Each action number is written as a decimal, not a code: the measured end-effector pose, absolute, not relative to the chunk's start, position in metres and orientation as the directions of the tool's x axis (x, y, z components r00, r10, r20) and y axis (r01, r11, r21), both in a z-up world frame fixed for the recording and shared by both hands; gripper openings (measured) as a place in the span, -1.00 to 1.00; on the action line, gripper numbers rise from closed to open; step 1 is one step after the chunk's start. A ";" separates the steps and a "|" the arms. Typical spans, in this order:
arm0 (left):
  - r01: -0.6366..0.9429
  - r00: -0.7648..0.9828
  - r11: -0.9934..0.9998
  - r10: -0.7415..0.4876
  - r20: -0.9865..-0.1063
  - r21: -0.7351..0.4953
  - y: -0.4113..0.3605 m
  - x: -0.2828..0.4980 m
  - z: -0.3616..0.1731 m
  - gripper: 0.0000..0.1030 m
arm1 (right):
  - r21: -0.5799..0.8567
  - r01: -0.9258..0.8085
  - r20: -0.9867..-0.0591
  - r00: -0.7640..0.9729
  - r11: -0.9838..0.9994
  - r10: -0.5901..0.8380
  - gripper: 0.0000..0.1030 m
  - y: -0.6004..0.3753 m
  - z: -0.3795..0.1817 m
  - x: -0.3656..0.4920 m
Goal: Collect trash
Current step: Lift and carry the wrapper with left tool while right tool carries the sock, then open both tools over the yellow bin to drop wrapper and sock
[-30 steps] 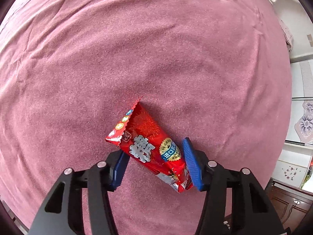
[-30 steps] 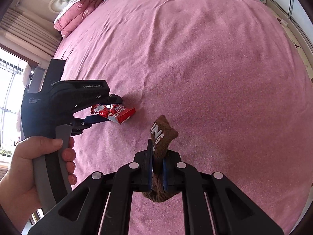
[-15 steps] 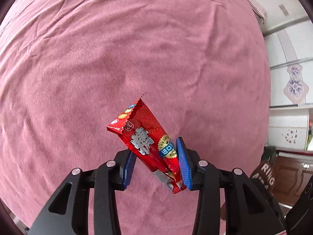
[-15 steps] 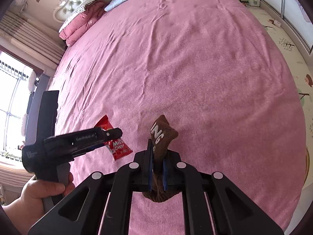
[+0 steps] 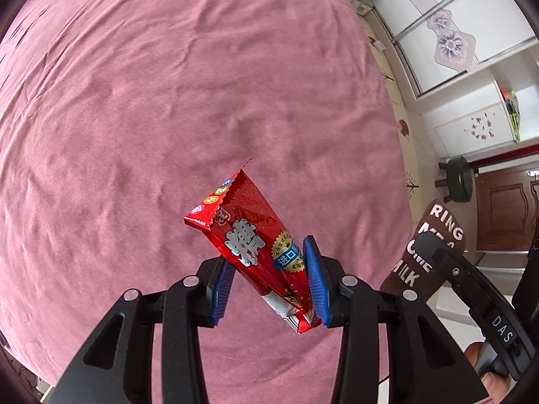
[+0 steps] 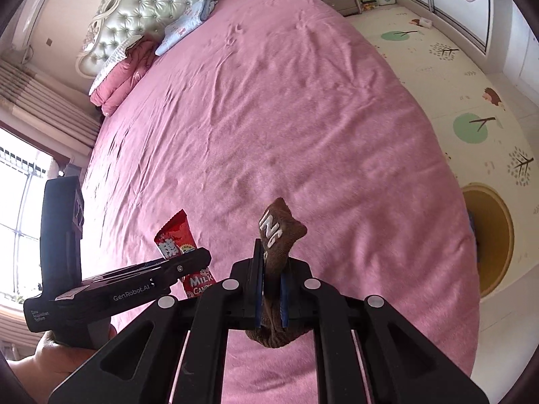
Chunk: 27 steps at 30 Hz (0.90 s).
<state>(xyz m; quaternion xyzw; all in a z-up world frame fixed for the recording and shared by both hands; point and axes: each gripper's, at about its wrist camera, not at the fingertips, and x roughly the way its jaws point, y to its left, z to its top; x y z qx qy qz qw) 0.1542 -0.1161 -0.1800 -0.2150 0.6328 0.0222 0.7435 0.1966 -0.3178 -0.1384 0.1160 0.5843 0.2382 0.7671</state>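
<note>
The left hand-held gripper [image 5: 269, 281] has its blue pads closed on a shiny red foil candy wrapper with white lettering [image 5: 256, 239], which juts up and away from the jaws, clear of the pink bedspread [image 5: 168, 84] below. The right hand-held gripper [image 6: 271, 294] is pinched tight on a crumpled brown wrapper with white letters [image 6: 281, 232], whose lower end bulges out beneath the pads. Both pieces of trash are off the bed, each in its own gripper, and the two grippers hang close beside each other near the bed's edge.

From where I stand, the step in hand looks like carrying both wrappers off to be dropped. A round yellow-brown bin [image 6: 492, 239] sits on the patterned floor mat [image 6: 448, 77] just past the bed's edge on the right, and I judge it the likely target. The red wrapper is gripped only near its lower end, so the pressure should stay steady and the swing gentle, or the slick foil may slide out. Each gripper should be directly over the bin's mouth before its jaws part.
</note>
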 end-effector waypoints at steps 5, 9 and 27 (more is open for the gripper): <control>-0.205 0.179 0.926 -0.284 -0.942 -0.318 -0.185 0.159 -0.170 -0.21 | 0.464 -0.159 -0.839 0.236 0.871 0.490 -0.85 -0.382 -0.130 0.177; -0.135 0.166 0.928 -0.324 -0.931 -0.347 -0.243 0.160 -0.164 -0.21 | 0.457 -0.122 -0.842 0.262 0.881 0.472 -0.85 -0.435 -0.127 0.168; 0.173 0.034 0.909 -0.391 -0.920 -0.379 -0.438 0.226 -0.177 -0.21 | 0.376 0.127 -0.883 0.348 0.918 0.314 -0.84 -0.628 -0.146 0.209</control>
